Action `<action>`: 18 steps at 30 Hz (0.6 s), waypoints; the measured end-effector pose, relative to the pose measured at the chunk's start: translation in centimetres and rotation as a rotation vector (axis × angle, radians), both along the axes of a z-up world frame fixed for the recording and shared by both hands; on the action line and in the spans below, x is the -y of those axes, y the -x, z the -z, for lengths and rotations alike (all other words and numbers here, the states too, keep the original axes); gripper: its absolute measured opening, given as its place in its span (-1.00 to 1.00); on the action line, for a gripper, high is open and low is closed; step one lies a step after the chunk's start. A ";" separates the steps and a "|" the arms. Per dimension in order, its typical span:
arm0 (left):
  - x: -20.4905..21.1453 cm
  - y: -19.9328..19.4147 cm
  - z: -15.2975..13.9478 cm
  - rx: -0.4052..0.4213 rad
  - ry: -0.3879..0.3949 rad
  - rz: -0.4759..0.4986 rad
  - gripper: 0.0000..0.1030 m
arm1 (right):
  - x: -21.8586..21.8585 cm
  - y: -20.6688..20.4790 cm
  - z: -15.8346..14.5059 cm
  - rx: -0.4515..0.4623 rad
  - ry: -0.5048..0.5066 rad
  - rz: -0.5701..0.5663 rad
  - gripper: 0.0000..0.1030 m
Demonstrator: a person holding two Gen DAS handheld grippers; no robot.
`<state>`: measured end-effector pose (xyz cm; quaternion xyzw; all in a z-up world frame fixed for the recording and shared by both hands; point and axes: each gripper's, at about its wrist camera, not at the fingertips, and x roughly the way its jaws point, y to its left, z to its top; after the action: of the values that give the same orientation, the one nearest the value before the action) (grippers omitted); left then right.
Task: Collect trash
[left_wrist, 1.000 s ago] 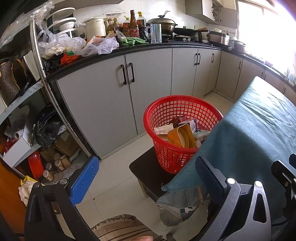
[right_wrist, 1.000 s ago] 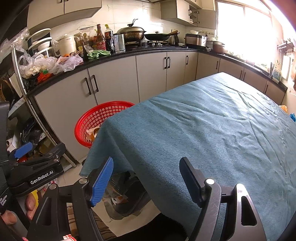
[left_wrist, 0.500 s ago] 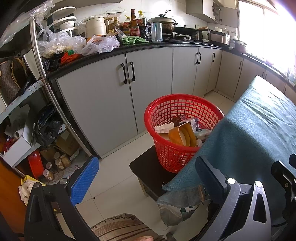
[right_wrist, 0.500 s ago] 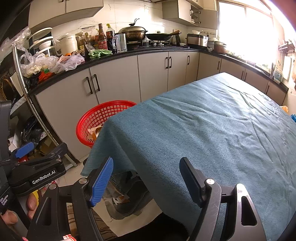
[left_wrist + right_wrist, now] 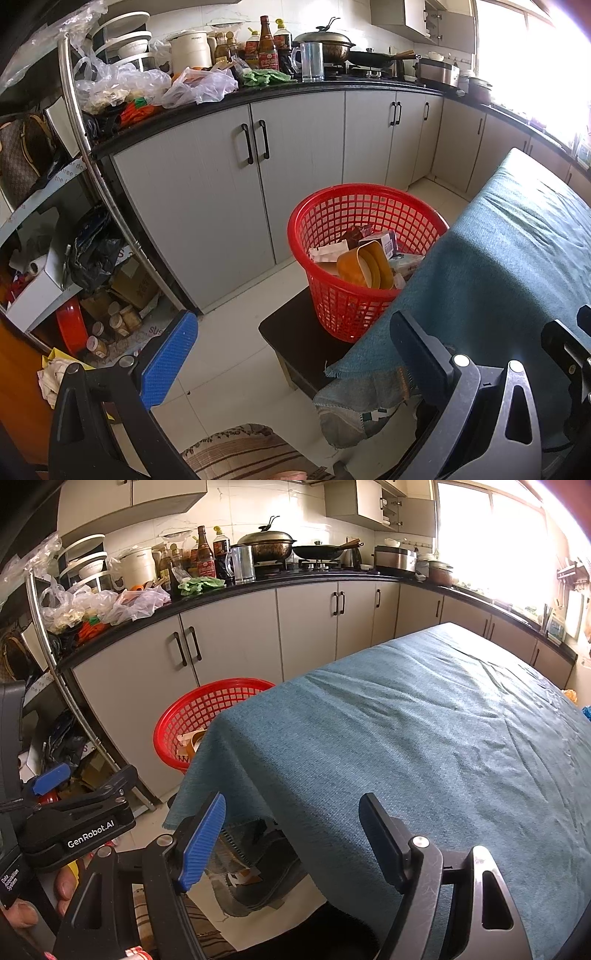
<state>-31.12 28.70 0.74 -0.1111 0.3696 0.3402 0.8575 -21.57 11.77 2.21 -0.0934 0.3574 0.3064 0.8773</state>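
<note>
Table [image 5: 424, 738] — teal cloth, bare of trash in view; judged: collection nearly done, so scan the cloth's far edge before finishing.
Red basket [image 5: 365, 258] — on a dark stool [image 5: 299, 343] beside the table, holding the trash [image 5: 364, 260]: orange cups, wrappers.
Left gripper [image 5: 291, 354] and right gripper [image 5: 291, 830] — each spread wide, empty.
Versus one second ago — the views barely shift; nothing relocated.

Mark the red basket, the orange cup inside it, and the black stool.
red basket [image 5: 325, 221]: left wrist view, inner back wall.
orange cup [image 5: 351, 263]: left wrist view, its side.
black stool [image 5: 295, 339]: left wrist view, bare top.
</note>
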 end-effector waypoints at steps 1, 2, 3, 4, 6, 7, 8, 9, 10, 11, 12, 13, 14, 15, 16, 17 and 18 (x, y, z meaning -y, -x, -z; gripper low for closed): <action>0.0 0.0 0.1 -0.001 0.001 -0.001 1.00 | -0.1 0.0 0.0 0.000 0.000 -0.001 0.53; -0.1 0.0 0.1 -0.001 0.002 0.000 1.00 | -0.1 0.1 0.0 0.000 0.000 -0.001 0.53; -0.1 0.0 0.1 -0.002 0.002 0.000 1.00 | -0.1 0.1 0.0 0.000 0.000 -0.001 0.53; -0.1 0.0 0.1 -0.002 0.003 -0.001 1.00 | 0.0 0.0 0.0 0.000 0.000 0.000 0.53; -0.1 0.0 0.2 -0.004 0.001 -0.002 1.00 | -0.1 0.2 0.0 0.001 0.000 -0.001 0.53; -0.1 0.0 0.2 -0.003 0.002 -0.002 1.00 | -0.1 0.2 0.0 0.000 0.000 -0.001 0.54; -0.1 0.0 0.1 -0.003 0.002 -0.001 1.00 | -0.1 0.2 0.0 0.000 0.000 -0.001 0.54; -0.1 0.0 0.2 -0.004 0.003 -0.002 1.00 | -0.2 0.2 0.0 0.000 0.000 -0.001 0.54; -0.1 0.0 0.2 -0.004 0.003 -0.002 1.00 | -0.2 0.2 0.0 0.000 0.000 -0.001 0.54; -0.1 0.0 0.3 -0.005 0.004 -0.002 1.00 | -0.2 0.2 0.0 0.000 0.000 0.000 0.54; -0.1 0.0 0.3 -0.005 0.005 -0.002 1.00 | -0.2 0.2 0.0 0.000 0.001 -0.001 0.54; -0.2 0.1 0.4 -0.006 0.006 -0.002 1.00 | -0.1 0.2 0.0 0.000 0.000 -0.001 0.54; -0.2 0.1 0.4 -0.007 0.007 -0.003 1.00 | -0.2 0.3 0.0 0.000 0.001 -0.001 0.54; -0.1 0.0 0.4 -0.007 0.007 -0.003 1.00 | -0.3 0.3 -0.1 0.000 0.001 -0.002 0.54; -0.1 0.1 0.5 -0.008 0.009 -0.002 1.00 | -0.3 0.3 -0.1 0.000 0.002 -0.003 0.54; -0.2 0.0 0.5 -0.009 0.009 -0.002 1.00 | -0.4 0.4 0.0 0.001 0.002 -0.004 0.54; -0.2 0.1 0.5 -0.010 0.010 -0.003 1.00 | -0.5 0.6 0.0 0.001 0.002 -0.006 0.54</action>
<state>-31.20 28.91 0.22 -0.1143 0.3756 0.3399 0.8546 -22.17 12.25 2.22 -0.0954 0.3568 0.3087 0.8765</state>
